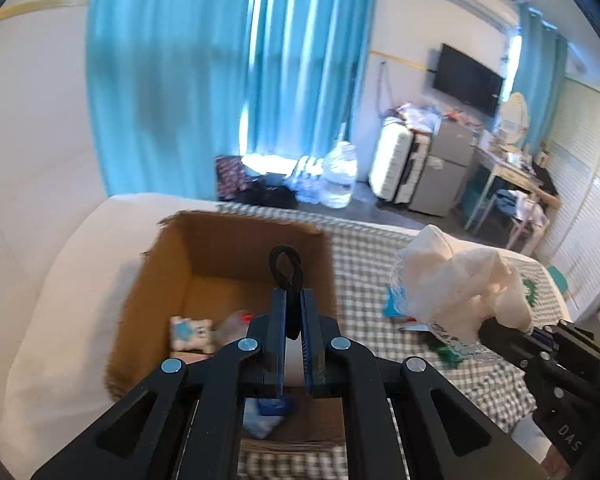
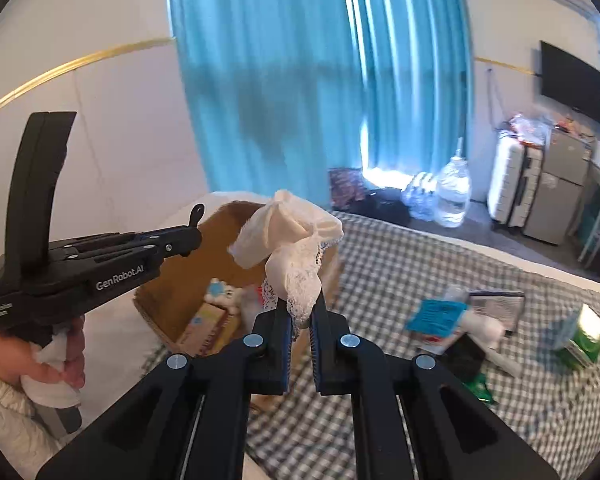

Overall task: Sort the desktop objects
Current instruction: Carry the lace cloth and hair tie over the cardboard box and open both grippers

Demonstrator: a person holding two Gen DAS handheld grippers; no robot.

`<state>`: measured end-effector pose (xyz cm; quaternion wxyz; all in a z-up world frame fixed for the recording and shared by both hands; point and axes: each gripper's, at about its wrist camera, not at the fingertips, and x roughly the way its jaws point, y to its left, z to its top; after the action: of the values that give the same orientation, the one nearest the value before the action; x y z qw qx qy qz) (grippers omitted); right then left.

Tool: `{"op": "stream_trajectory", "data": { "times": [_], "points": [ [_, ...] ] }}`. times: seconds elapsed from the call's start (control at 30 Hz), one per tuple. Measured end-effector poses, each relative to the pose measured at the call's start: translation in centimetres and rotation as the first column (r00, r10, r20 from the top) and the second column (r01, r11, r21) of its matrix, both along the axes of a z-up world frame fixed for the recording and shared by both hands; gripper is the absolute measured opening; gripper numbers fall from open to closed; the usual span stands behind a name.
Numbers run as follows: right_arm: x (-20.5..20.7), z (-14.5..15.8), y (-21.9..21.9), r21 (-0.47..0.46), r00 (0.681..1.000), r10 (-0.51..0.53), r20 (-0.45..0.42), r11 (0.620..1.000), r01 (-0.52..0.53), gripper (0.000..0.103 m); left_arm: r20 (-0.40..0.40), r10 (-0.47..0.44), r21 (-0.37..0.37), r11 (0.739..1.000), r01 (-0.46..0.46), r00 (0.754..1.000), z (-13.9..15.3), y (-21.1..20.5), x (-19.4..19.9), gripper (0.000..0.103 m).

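An open cardboard box stands on a checked bedspread; it also shows in the right wrist view. My left gripper is shut on a black hair tie and holds it above the box. My right gripper is shut on a cream lace cloth, held up beside the box's right wall. The cloth and right gripper show at the right of the left wrist view. The left gripper shows at the left of the right wrist view. The box holds a small plush toy and several packets.
Loose items lie on the bedspread to the right: a blue packet, a dark booklet, a green tissue pack. A white pillow lies left of the box. Beyond the bed stand water bottles, a suitcase and a desk.
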<state>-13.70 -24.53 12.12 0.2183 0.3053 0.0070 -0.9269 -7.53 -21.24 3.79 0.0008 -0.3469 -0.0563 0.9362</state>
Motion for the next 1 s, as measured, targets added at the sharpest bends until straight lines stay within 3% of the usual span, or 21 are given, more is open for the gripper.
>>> {"op": "stream_trajectory", "data": {
  "times": [0.2,0.4,0.67,0.7,0.73,0.8,0.83,1.0],
  "points": [
    [-3.0,-2.1,-3.5,-0.057,0.994,0.067,0.08,0.996,-0.063,0.007,0.049,0.028,-0.031,0.999,-0.026,0.998,-2.2,-3.3,-2.9,0.007],
    [-8.3,-5.5,-5.8,-0.05,0.982,0.073,0.175,0.997,-0.065,0.007,0.123,0.041,-0.017,0.999,-0.04,0.992,-5.8,-5.8,-7.3,0.007],
    [-15.2,-7.4,-6.8,-0.084,0.974,0.069,0.217,0.995,-0.052,0.01,0.192,0.059,-0.06,0.997,-0.048,0.98,-9.2,-7.0,-13.0,0.009],
    [-15.7,-7.4,-6.9,-0.094,0.973,0.065,0.222,0.995,-0.045,0.024,0.198,0.062,-0.064,0.997,-0.051,0.978,-9.3,-6.8,-13.4,0.017],
    [-16.2,-7.5,-6.9,-0.1,0.972,0.054,0.227,0.994,-0.032,0.053,0.21,0.07,-0.066,0.996,-0.057,0.975,-9.6,-7.0,-13.9,0.026],
    [-16.6,-7.5,-6.2,-0.127,0.975,-0.006,0.224,0.991,0.035,0.081,0.247,0.106,-0.077,0.993,-0.089,0.963,-10.5,-7.2,-14.6,0.08],
    [-16.8,-7.5,-5.6,-0.157,0.975,-0.018,0.222,0.986,0.054,0.081,0.253,0.122,-0.087,0.991,-0.104,0.96,-10.8,-7.3,-14.7,0.085],
    [-16.4,-7.5,-3.5,-0.175,0.97,-0.073,0.232,0.978,0.115,0.081,0.293,0.169,-0.095,0.985,-0.147,0.941,-11.5,-7.9,-13.8,0.086]
  ]
}}
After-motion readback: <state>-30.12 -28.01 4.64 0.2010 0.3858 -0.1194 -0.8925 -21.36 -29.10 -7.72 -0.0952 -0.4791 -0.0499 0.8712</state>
